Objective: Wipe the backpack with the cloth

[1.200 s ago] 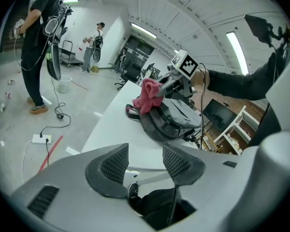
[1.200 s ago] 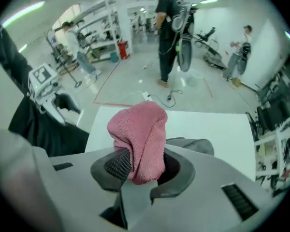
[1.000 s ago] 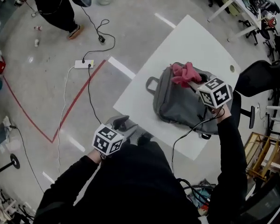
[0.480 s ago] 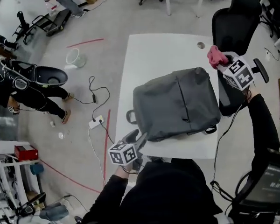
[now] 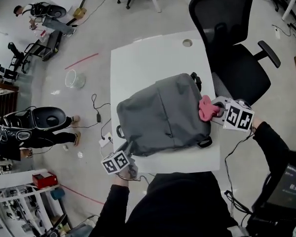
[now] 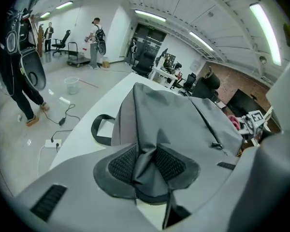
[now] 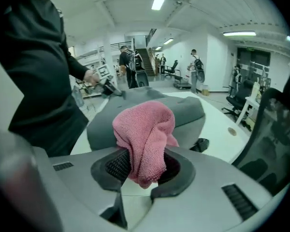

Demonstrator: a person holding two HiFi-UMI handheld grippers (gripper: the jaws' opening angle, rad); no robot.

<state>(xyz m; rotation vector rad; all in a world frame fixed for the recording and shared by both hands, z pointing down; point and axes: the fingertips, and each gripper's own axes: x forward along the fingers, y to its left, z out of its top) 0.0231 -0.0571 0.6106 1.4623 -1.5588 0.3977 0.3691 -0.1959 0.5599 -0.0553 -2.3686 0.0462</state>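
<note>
Both grippers have closed in on the bag. Left gripper (image 6: 146,166): jaws have just been closing, and they now pinch a fold of grey fabric at the near left corner of the backpack (image 5: 163,115); a second ago it was short of the bag and held nothing. Right gripper (image 7: 144,166) is clamped on the pink cloth (image 5: 205,107). Half a second ago the cloth was out past the bag's far right corner, over the office chair (image 5: 232,38); now it sits against the bag's right edge. Likely meaning: bag anchored, wiping stroke about to start. Backpack is plain grey and soft, lying flat on the near half of the white table (image 5: 148,58), with its carry loop sticking out left. No dirt visible.
</note>
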